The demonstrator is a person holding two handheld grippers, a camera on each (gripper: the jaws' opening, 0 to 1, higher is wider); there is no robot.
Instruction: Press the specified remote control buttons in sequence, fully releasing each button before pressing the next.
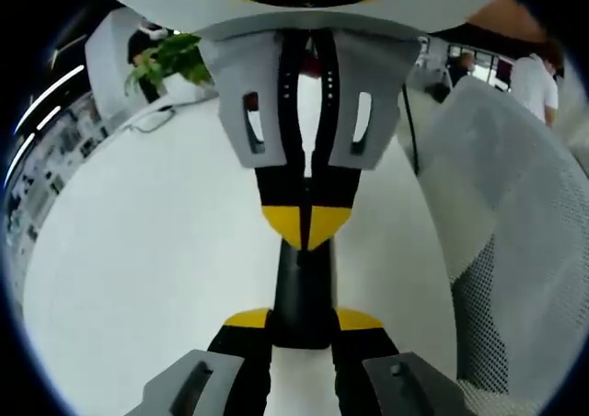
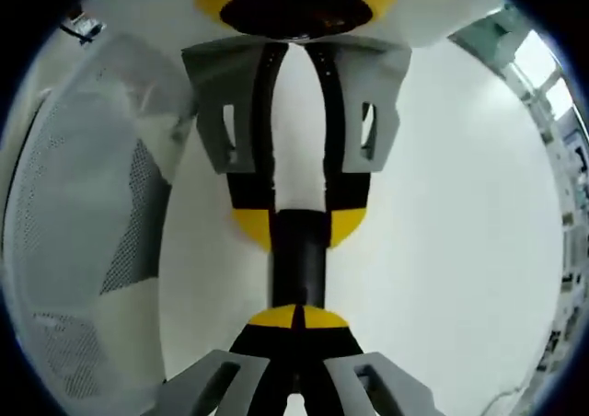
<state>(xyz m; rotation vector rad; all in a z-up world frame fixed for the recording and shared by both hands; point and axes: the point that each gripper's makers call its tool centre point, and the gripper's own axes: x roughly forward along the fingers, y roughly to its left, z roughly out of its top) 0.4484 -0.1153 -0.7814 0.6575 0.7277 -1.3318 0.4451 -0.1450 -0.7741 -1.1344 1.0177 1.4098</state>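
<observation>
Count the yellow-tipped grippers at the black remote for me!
2. The grey, yellow-tipped left gripper clamps one end of the long black remote control; the right gripper meets its other end, tips together.

Remote (image 1: 302, 296) between the 2 grippers above the surface (image 1: 138, 269); chair (image 1: 515, 232) right of it, plant (image 1: 170, 57) behind.

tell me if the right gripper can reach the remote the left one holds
Likely yes: the right gripper, tips closed, meets the end of the remote, nothing between; the left gripper clamps it.

White table (image 1: 138, 250), mesh chair (image 1: 515, 232), plant (image 1: 175, 59)
</observation>
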